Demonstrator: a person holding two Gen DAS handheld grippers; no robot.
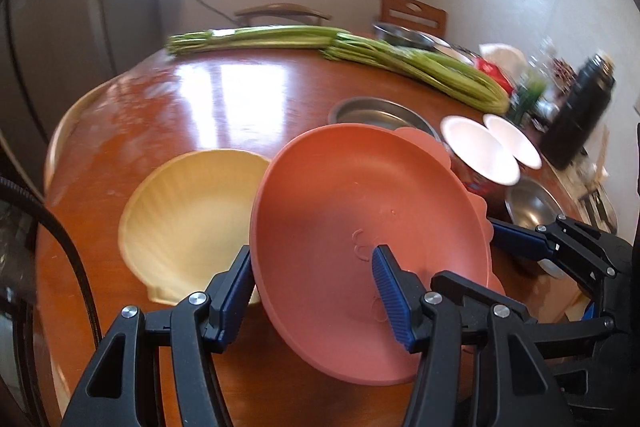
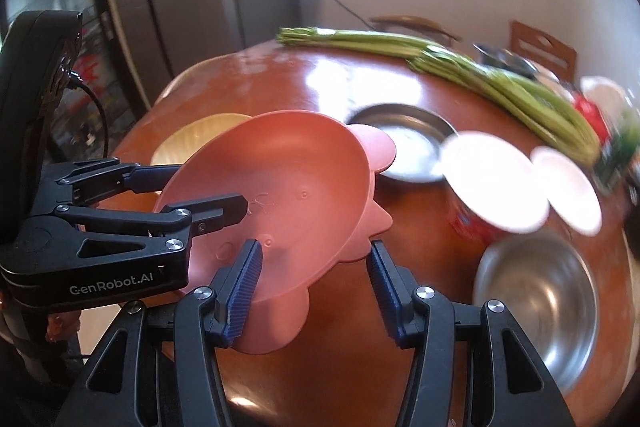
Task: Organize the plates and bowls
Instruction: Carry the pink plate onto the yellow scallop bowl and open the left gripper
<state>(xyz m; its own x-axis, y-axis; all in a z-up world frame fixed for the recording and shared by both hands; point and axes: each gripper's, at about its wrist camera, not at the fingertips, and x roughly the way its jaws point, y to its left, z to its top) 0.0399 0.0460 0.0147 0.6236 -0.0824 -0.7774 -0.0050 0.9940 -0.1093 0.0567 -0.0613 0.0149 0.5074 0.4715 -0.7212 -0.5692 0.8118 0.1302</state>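
The left gripper (image 1: 314,281) clenched the tilted pink plate (image 1: 360,195) by its rim above the wooden tabletop (image 1: 208,95), beside the yellow shell-shaped plate (image 1: 188,223), while the right gripper (image 2: 316,281) stood released around the plate's scalloped edge.

Pink round plate (image 1: 360,203) tilted steeply, lifted off the desk (image 1: 192,95), its near rim between my left jaws, sitting above a pink scalloped plate (image 2: 376,143). Cream shell-shaped plate (image 1: 192,223) lies flat just left of it. Steel plate (image 1: 380,113), two white-lined bowls (image 1: 480,151), steel bowl (image 2: 540,303) stand behind and to the right.
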